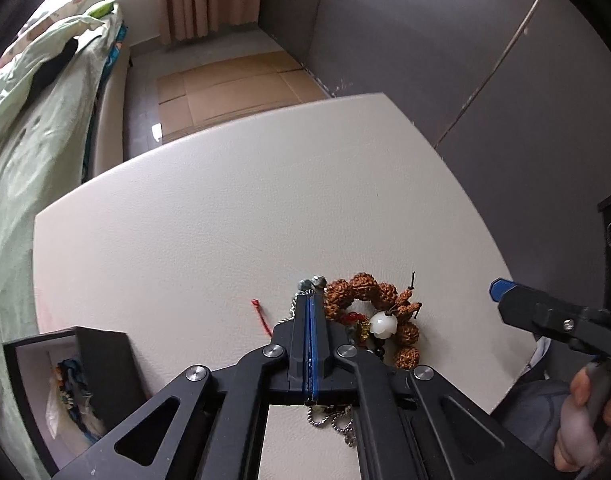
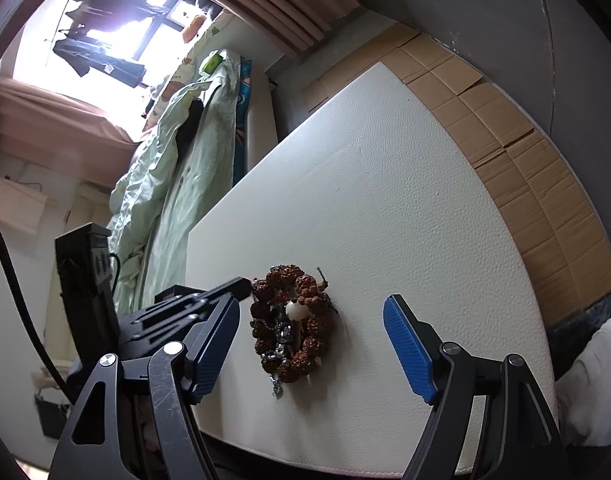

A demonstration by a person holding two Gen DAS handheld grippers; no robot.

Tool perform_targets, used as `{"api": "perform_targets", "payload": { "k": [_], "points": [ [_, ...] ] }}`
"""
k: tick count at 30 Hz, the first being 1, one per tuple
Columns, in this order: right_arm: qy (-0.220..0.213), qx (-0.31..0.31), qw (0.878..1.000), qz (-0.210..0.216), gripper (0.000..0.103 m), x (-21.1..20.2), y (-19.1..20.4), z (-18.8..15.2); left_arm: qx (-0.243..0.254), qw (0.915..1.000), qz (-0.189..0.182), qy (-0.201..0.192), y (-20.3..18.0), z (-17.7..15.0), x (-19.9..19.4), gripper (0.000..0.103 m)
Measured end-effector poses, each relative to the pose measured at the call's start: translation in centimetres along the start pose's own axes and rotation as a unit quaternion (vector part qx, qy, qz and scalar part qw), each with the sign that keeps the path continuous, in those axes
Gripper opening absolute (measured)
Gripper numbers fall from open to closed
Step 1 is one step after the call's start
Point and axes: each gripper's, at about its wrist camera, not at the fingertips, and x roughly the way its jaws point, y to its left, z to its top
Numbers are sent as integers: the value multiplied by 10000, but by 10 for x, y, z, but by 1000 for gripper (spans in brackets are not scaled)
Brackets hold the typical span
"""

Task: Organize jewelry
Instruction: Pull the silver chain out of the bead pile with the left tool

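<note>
Closest to your left wrist camera, your left gripper (image 1: 310, 300) has its jaws pressed together with no gap between the blue pads, and a silver ball chain (image 1: 333, 420) runs under the fingers, showing below them and again at the tips, where two grey beads (image 1: 311, 283) sit; whether the chain is actually pinched you cannot tell from here. Take the brown seed-bead bracelet (image 1: 381, 312) as your landmark: your closed jaws lie just to its left, touching or nearly touching its rim. On the bracelet's near side sits one white bead (image 1: 381, 325), beside small red and gold charms. One red cord end (image 1: 259, 312) lies on the white table (image 1: 185, 220) left of the bracelet, beyond your fingers. Further left of the bracelet, at the table edge, stands one open black box (image 1: 85, 380) with some pieces already inside. Your right gripper (image 1: 501, 288) shows to the right of the bracelet, clear of it. From the right wrist view, your right gripper (image 2: 305, 344) has its jaws spread wide, and the bracelet (image 2: 293, 320) lies straight ahead between the finger lines, a flat ring with no long axis, the chain trailing toward you. Your left gripper (image 2: 225, 292) meets the bracelet's left rim. Count: one bracelet, one chain, one box. Your left is nearer, and the box lies on its side.
</note>
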Motion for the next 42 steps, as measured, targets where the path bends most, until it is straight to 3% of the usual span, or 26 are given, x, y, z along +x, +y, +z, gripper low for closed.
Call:
{"api": "perform_targets", "payload": {
  "k": [7,12,17,20,21,22,25,30,40,42],
  "points": [
    [21,-17,10000,10,76,2,-1,0,66,9997,151,-203,8,5,-22,0],
    [91,-85,9999,30,76,5,3,0,-149,9993,94,344,14,3,0,0],
    [153,-139,9998,20,76,8,6,0,-468,9978,94,455,22,-4,12,5],
    [168,-159,9997,5,76,10,7,0,-543,9974,83,458,25,-3,16,29],
    [172,-155,9997,8,76,10,6,0,-547,9974,79,455,25,-3,17,43],
    [170,-155,9997,7,76,10,7,0,-547,9975,73,437,24,-2,18,48],
    [159,-159,9997,11,76,10,7,0,-564,9974,200,405,25,0,20,48],
    [158,-163,9997,14,76,10,7,-1,-176,9969,510,568,16,4,31,47],
    [187,-147,9997,25,76,9,6,-3,401,9928,544,994,5,18,49,47],
    [178,-149,9997,35,76,9,7,-3,464,9902,846,1007,9,20,51,46]
  ]
}}
